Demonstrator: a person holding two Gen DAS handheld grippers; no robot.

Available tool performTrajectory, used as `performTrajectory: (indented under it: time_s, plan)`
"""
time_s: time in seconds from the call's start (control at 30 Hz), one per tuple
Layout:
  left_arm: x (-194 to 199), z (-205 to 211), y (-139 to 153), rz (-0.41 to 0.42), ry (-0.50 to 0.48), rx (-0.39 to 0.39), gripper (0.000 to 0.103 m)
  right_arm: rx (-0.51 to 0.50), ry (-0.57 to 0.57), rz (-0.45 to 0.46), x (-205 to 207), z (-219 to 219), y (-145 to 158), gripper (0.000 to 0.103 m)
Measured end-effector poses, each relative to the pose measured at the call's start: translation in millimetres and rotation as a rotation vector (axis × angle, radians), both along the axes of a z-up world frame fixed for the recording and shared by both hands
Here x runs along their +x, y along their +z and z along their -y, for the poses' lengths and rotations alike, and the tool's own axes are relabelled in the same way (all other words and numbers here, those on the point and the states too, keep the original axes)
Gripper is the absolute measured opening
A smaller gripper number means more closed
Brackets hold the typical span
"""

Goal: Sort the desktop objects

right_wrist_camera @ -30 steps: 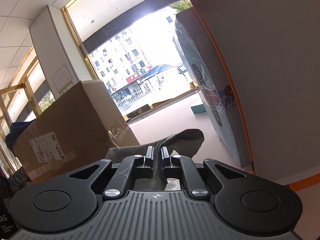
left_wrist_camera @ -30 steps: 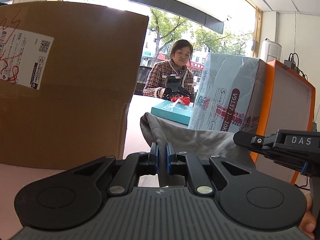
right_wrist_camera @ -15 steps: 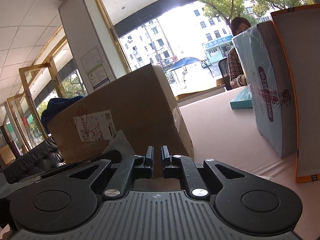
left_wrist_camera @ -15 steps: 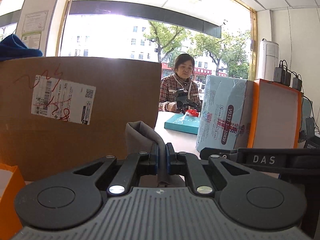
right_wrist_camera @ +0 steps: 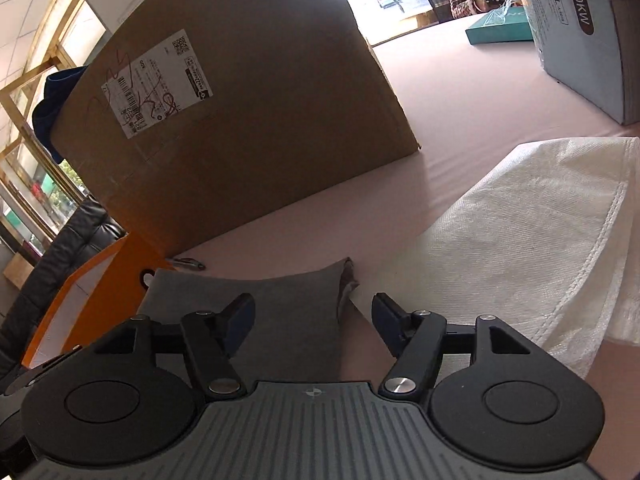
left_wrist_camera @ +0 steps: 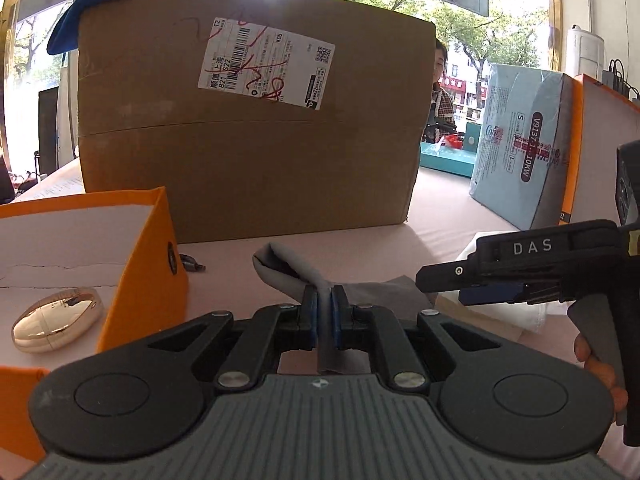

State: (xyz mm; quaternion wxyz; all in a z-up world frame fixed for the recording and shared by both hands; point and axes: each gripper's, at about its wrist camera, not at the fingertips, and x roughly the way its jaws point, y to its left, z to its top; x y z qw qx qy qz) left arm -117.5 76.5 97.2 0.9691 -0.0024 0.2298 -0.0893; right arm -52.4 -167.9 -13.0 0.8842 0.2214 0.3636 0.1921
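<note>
A grey cloth (left_wrist_camera: pixel 286 266) hangs over the pink table, and my left gripper (left_wrist_camera: pixel 324 312) is shut on a fold of it. From the right wrist the same grey cloth (right_wrist_camera: pixel 288 312) lies flat beneath my right gripper (right_wrist_camera: pixel 312 316). Its jaws are opening, and the pads stand apart from the cloth on both sides. My right gripper (left_wrist_camera: pixel 448 284) also shows side-on at the right of the left wrist view, held in a hand. An open orange box (left_wrist_camera: pixel 140 264) stands just left of the cloth, with a gold oval case (left_wrist_camera: pixel 56 324) inside it.
A big cardboard box (left_wrist_camera: pixel 248 136) blocks the far side. A white woven bag (right_wrist_camera: pixel 520 248) lies to the right. A small dark pen-like thing (left_wrist_camera: pixel 192 263) rests by the orange box. A pale blue package (left_wrist_camera: pixel 520 140) stands at far right, with a person (left_wrist_camera: pixel 440 96) seated beyond.
Both grippers swung left and sank toward the table. The right gripper let go of the grey cloth and spread its jaws. The orange box and white bag came into view.
</note>
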Motion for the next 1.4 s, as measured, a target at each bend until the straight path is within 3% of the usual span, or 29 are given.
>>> performTrajectory:
  time_s: [0.1, 0.27, 0.33, 0.4, 0.47, 0.53, 0.57, 0.63, 0.67, 0.7, 0.83, 1.0, 1.23, 1.4]
  plan:
    - [-1, 2, -2, -0.001, -0.003, 0.021, 0.006, 0.010, 0.052, -0.051, 7, -16, -9, 0.066]
    - [-3, 6, -2, -0.006, 0.011, 0.071, 0.006, -0.127, -0.012, -0.065, 7, -41, -9, 0.068]
    - [-2, 6, -4, -0.022, 0.014, 0.076, 0.006, -0.183, -0.030, -0.051, 6, -48, -8, 0.086]
    - [0, 7, -6, -0.038, 0.016, 0.082, 0.006, -0.247, -0.049, -0.031, 6, -56, -10, 0.088]
    - [1, 8, -9, -0.053, 0.014, 0.083, 0.006, -0.257, -0.032, -0.015, 6, -62, -12, 0.099]
    - [4, 8, -11, -0.069, 0.017, 0.085, 0.006, -0.258, -0.014, 0.015, 5, -64, -15, 0.099]
    - [4, 7, -11, -0.071, 0.018, 0.085, 0.006, -0.258, 0.004, 0.034, 5, -65, -16, 0.096]
    - [4, 6, -12, -0.071, 0.021, 0.086, 0.006, -0.271, 0.041, 0.074, 3, -66, -17, 0.067]
    - [4, 6, -12, -0.069, 0.021, 0.087, 0.006, -0.292, 0.047, 0.083, 3, -67, -17, 0.033]
    - [4, 6, -12, -0.067, 0.021, 0.088, 0.006, -0.291, 0.054, 0.081, 2, -67, -17, 0.007]
    - [1, 8, -10, -0.050, 0.015, 0.097, 0.006, -0.229, 0.056, 0.071, -4, -62, -12, 0.007]
    - [-7, 7, 6, 0.021, 0.012, 0.107, 0.006, -0.152, 0.044, 0.173, -21, -59, 22, 0.007]
    - [-20, -21, 58, 0.135, 0.044, 0.048, 0.006, -0.139, 0.075, 0.379, -48, -81, 95, 0.007]
    - [-18, -57, 87, 0.194, 0.109, 0.087, 0.006, -0.123, 0.131, 0.496, -61, -117, 153, 0.007]
